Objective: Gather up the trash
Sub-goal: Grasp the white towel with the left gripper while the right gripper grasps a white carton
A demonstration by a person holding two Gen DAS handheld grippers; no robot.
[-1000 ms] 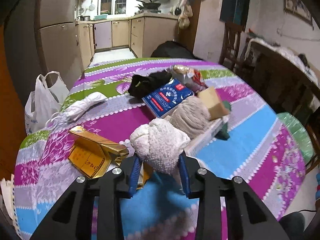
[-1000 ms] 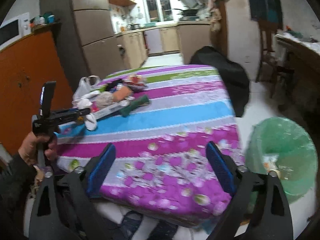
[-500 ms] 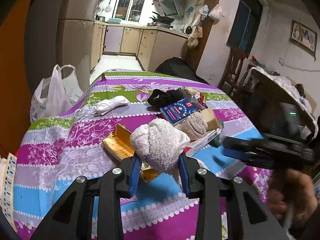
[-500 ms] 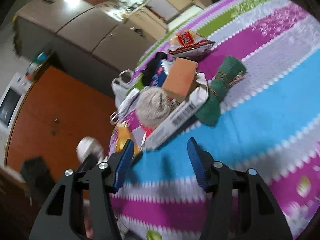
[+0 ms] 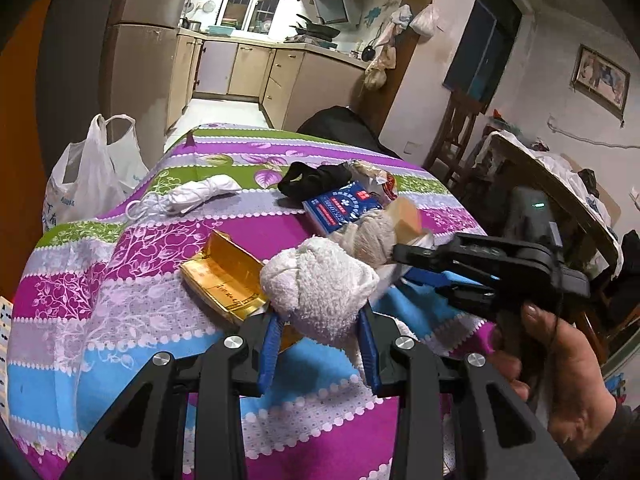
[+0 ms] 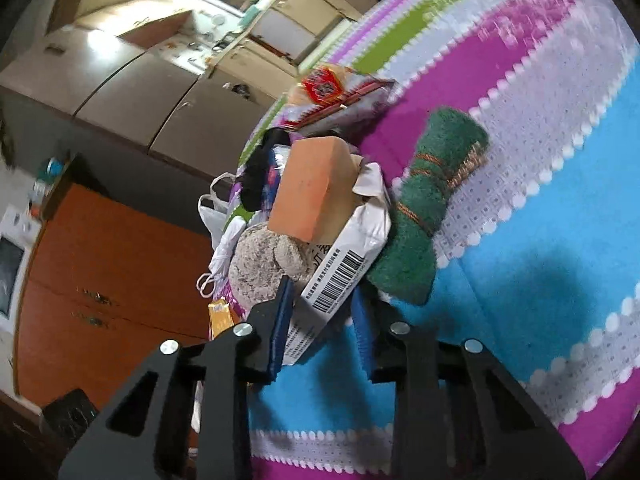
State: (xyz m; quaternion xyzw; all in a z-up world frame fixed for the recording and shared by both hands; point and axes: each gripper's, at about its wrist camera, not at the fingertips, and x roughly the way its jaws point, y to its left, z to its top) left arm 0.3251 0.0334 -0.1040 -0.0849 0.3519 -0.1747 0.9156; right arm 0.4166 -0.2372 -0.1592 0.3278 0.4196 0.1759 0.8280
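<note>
Low in the left wrist view, our left gripper has its blue fingers clamped on a white balled sock, held above the striped bench. In the right wrist view, our right gripper has just been closing its fingers, now narrow around the end of a white barcoded packet at frame centre; we cannot tell whether they press it.
</note>
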